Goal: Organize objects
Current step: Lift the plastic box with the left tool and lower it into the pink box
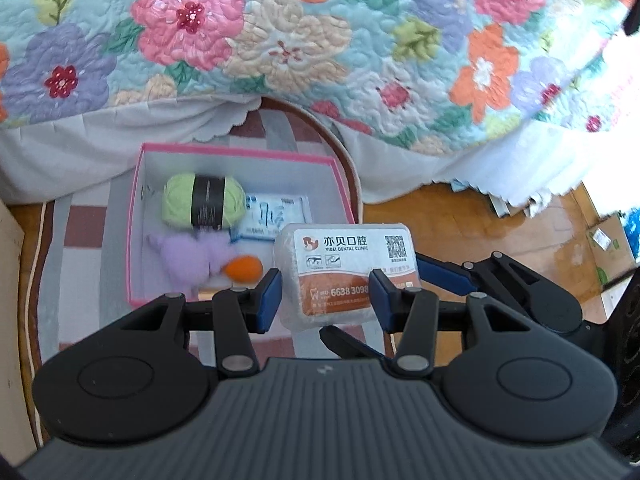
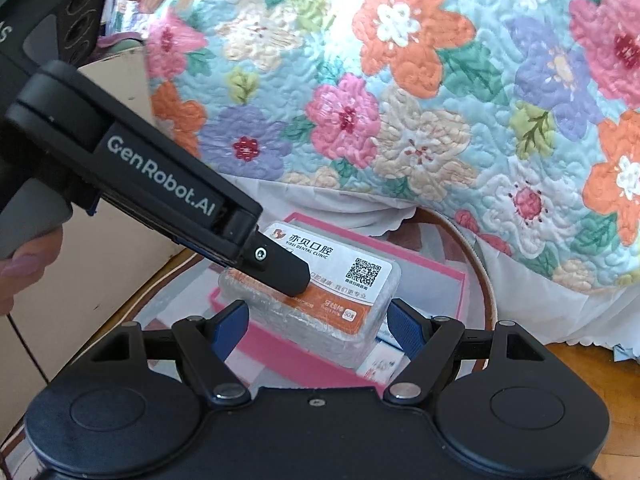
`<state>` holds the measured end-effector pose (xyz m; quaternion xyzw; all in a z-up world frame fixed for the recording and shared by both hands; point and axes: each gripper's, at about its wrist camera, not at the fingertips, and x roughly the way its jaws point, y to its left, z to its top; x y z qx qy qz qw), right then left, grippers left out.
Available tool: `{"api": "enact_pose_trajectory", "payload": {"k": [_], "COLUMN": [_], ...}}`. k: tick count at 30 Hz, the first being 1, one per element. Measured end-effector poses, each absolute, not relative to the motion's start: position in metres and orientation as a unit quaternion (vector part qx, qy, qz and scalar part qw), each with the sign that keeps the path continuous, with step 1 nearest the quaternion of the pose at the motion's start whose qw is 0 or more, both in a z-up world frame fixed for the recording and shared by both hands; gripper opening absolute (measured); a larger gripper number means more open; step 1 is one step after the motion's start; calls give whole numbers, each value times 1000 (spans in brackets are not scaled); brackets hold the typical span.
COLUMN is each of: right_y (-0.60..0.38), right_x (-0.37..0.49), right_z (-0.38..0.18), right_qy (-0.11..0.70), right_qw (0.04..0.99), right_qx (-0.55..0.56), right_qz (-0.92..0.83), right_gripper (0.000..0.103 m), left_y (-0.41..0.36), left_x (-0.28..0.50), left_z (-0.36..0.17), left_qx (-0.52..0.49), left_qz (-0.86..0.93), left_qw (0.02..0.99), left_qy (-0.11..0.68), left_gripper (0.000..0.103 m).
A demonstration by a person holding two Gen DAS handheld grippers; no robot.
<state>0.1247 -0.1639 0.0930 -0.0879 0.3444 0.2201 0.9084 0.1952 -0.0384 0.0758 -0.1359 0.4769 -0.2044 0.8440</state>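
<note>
1. Clear plastic box (image 1: 346,276) with a dental-clinic label sits between both grippers, raised above the near right edge of the pink box (image 1: 140,216).
2. From the left wrist view, the left gripper (image 1: 326,296) points steeply down, its blue pads (image 1: 269,300) pressing the clear box's two long sides, so it is clamped on it.
3. The right gripper (image 2: 316,330) comes in from the right, angled down; in its own view the blue pads (image 2: 406,330) stand at the box's two short ends, and I cannot tell whether they press on it.
4. A fingertip with a pale painted nail (image 2: 24,268) wraps the left gripper's grey handle, at the left edge of the right wrist view.
5. The label reads "YIBEI DENTAL CLINIC" with Chinese characters, a QR code and the digits "6638 3098" on an orange band.
6. The left gripper's side carries "GenRobot.AI" in white.
7. Inside the pink box lie a green yarn ball (image 1: 204,202) with a black band, a purple fluffy toy (image 1: 188,258), an orange piece (image 1: 244,266) and a white printed packet (image 1: 276,214).
8. A floral quilt (image 1: 320,40) hangs beyond.
</note>
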Motion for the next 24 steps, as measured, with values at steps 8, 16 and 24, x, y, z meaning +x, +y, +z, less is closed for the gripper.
{"api": "enact_pose_trajectory", "payload": {"k": [8,16,24], "right_y": [-174,-177,-171], "right_x": [197,249,293], "right_z": [59,-1,-47], "right_qy": [381,426,453], "right_qw": [896,880,869], "right_qx": [-94,-101,-84], "right_qz": [207,186,181], "right_gripper": [78,77,76], "left_y": [-49,-68,-55], "left_x": [267,313,350], "left_z": [27,-36,-89], "left_qx": [-170,-167,-183], "left_qz": [-189,-177,-173], "left_qw": [828,820,816], "left_qy": [500,518,520], "left_gripper": [46,46,44]}}
